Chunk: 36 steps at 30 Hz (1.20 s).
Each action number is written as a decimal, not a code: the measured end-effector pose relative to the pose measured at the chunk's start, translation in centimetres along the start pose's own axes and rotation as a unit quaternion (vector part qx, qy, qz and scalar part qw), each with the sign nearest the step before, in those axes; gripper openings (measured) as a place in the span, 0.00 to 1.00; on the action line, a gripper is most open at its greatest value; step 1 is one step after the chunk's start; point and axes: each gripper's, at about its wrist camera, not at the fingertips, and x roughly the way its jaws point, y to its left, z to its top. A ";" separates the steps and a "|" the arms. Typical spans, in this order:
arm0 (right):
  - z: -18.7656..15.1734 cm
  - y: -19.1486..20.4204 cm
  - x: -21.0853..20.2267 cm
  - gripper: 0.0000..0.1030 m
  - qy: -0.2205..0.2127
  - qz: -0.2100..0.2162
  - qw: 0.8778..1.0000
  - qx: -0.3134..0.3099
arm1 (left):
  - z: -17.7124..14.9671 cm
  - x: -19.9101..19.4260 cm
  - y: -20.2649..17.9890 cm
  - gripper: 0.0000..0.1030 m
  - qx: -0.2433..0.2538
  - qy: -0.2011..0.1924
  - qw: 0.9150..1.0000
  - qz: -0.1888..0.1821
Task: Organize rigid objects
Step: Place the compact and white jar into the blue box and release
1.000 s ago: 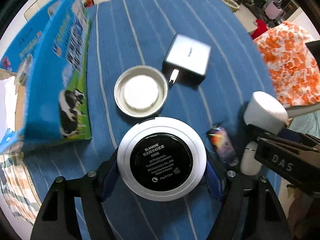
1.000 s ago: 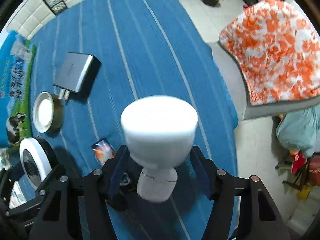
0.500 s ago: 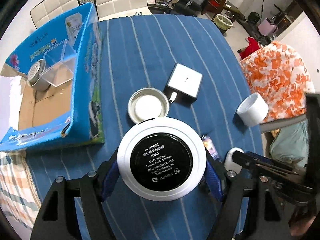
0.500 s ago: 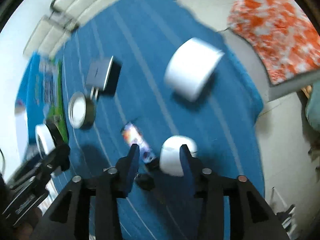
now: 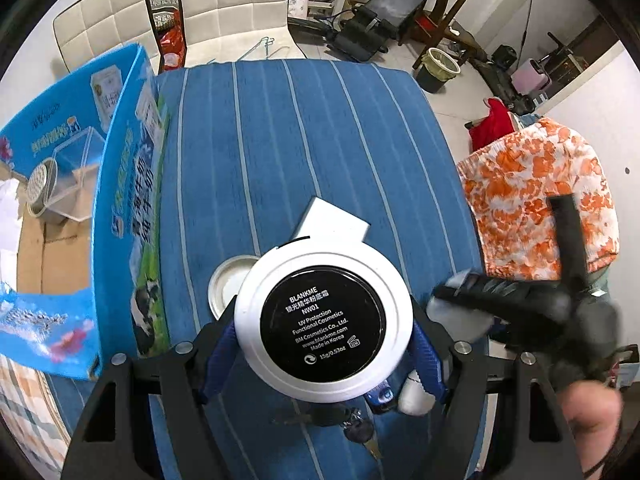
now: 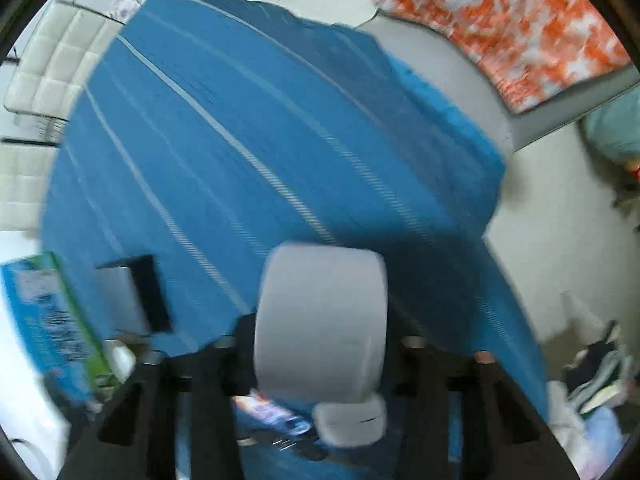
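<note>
Over the blue table (image 5: 280, 128), each gripper squeezes one thing: left gripper (image 5: 323, 330) one flat round compact (image 5: 323, 320), label facing up; right gripper (image 6: 320, 344) one white jar (image 6: 320, 320) on its side.

Even bright indoor light, fisheye-warped edges with dark corners, heavy motion blur across the right wrist view

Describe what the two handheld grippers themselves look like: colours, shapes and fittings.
The left gripper is a matte black, angular two-finger frame with round silver screw heads and bright blue ribbed finger pads. The right gripper has the same black frame and screw heads, though blurred here. A bare hand shows at its handle; no cables or sleeves are visible.
</note>
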 end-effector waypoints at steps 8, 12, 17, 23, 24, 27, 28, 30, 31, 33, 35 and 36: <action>-6.0 2.8 -5.1 0.39 -0.046 0.024 0.994 -0.094 | -0.9 -2.4 1.9 0.71 0.010 -0.007 1.000 0.005; -10.5 8.2 -9.5 0.39 -0.062 0.074 0.981 -0.169 | -1.7 -6.2 4.7 0.71 0.003 -0.021 1.000 0.001; -16.0 16.6 -13.7 0.39 -0.079 0.121 0.956 -0.254 | -2.2 -12.8 10.7 0.71 -0.015 -0.057 0.998 0.018; -20.4 27.5 -12.3 0.39 -0.077 0.118 0.938 -0.318 | -1.9 -16.5 19.3 0.71 -0.048 -0.077 0.993 0.074; -21.1 29.4 -11.6 0.39 -0.070 0.110 0.937 -0.324 | -1.7 -16.5 20.7 0.71 -0.055 -0.075 0.993 0.078; -21.6 33.0 -8.4 0.39 -0.053 0.083 0.940 -0.328 | -0.7 -15.0 24.8 0.71 -0.070 -0.059 0.992 0.092; -21.5 34.1 -7.1 0.39 -0.045 0.071 0.941 -0.328 | -0.2 -14.0 26.2 0.71 -0.075 -0.052 0.992 0.091; -21.1 35.9 -4.7 0.39 -0.029 0.050 0.944 -0.325 | 0.9 -11.8 28.7 0.71 -0.080 -0.028 0.992 0.091; -20.9 36.7 -3.4 0.39 -0.021 0.035 0.945 -0.326 | 1.6 -10.4 30.3 0.71 -0.085 -0.011 0.993 0.082; -20.2 37.5 -0.9 0.39 -0.009 0.012 0.946 -0.323 | 2.6 -8.4 32.4 0.71 -0.093 0.007 0.993 0.077; -19.8 38.5 1.0 0.39 0.001 -0.011 0.946 -0.324 | 4.0 -6.0 34.1 0.71 -0.095 0.027 0.992 0.075; -19.7 39.0 1.9 0.39 0.006 -0.023 0.945 -0.325 | 4.6 -4.9 34.7 0.71 -0.096 0.035 0.992 0.074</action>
